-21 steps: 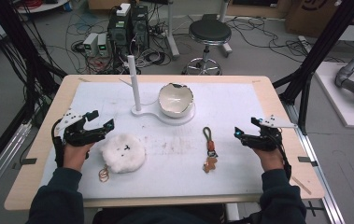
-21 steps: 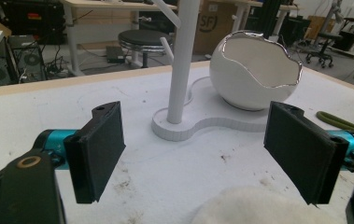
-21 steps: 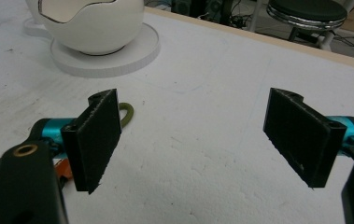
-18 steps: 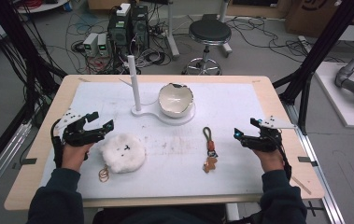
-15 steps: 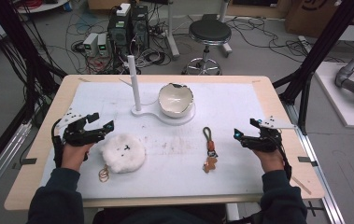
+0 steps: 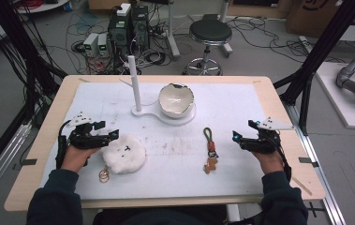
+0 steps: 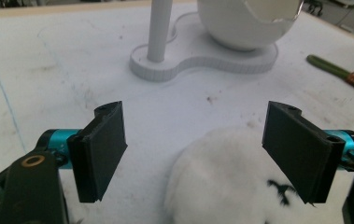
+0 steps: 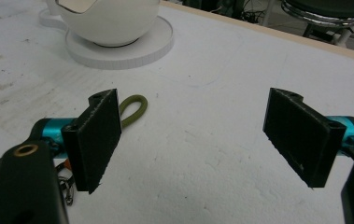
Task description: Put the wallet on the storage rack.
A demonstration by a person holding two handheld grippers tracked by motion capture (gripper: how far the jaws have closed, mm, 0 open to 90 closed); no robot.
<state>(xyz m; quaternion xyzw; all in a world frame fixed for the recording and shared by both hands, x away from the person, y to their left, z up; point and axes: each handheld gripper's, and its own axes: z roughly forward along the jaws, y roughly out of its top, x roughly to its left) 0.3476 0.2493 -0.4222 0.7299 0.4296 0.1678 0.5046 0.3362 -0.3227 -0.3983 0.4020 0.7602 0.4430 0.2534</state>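
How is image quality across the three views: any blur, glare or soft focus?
High view: evenly lit, slightly soft, faint shadows, no glare on the table. Left gripper view: the white plush is soft-edged up close, the bowl sharper. Right gripper view: claw pads crisp, the stool behind blurred.

Black stool [image 6: 210,32] and tangled cables [image 6: 84,28] on grey floor [image 6: 269,51]

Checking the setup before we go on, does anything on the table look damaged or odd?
Yes: the white eggshell-shaped bowl on the white stand base has a jagged, chipped-looking rim, possibly by design. The white table cover carries dark smudges near its middle.
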